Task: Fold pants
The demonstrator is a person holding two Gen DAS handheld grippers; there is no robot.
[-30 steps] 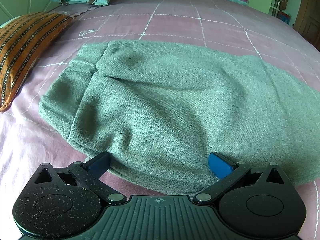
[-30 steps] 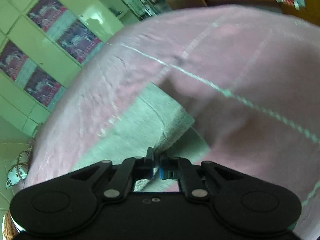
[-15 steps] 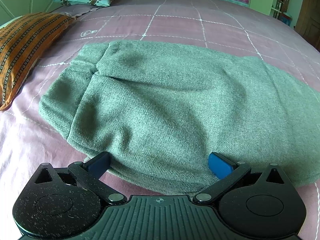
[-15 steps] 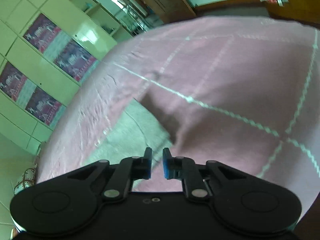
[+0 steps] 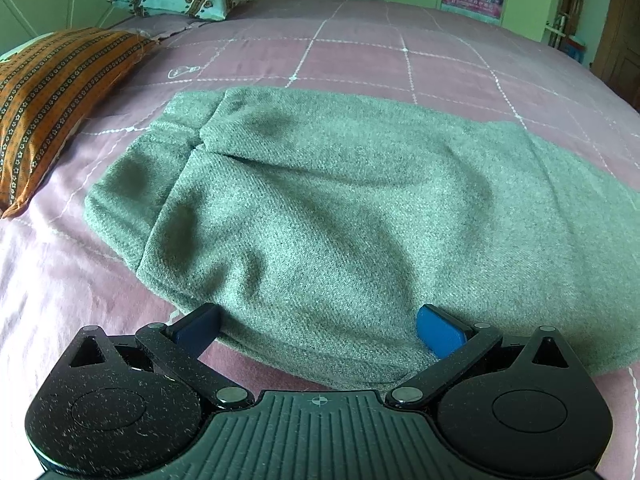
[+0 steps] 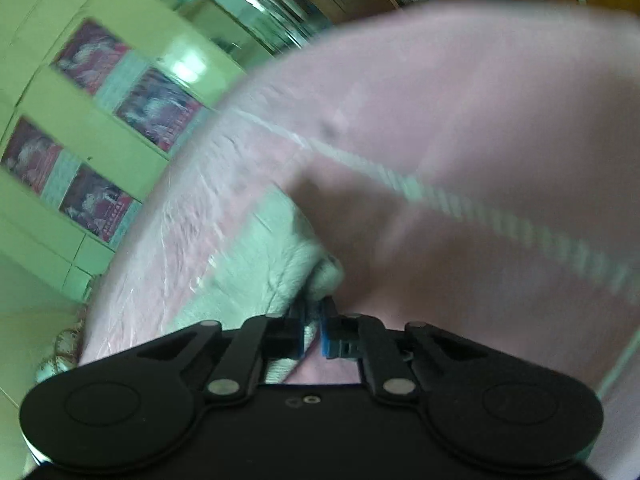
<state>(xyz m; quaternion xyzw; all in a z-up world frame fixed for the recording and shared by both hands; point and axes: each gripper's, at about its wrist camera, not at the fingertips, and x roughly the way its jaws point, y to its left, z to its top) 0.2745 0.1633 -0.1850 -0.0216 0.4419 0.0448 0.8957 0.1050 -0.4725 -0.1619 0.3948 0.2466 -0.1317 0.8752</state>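
Right wrist: tool (image 6: 313, 330) seemingly pinching pants (image 6: 256, 264).

The grey woollen pants (image 5: 340, 208) run off the left view's right edge; the right view is motion-blurred, its pink checked bedsheet (image 6: 480, 140) smeared.

The pants (image 5: 340, 200) are grey-green, of a coarse woven cloth, and lie folded flat on the pink checked bed (image 5: 440, 60). One layer lies over another, and the lower layer shows along the left side. The surface has soft ripples. In the blurred right wrist view a bunched corner of the pants (image 6: 296, 256) is lifted off the bed.
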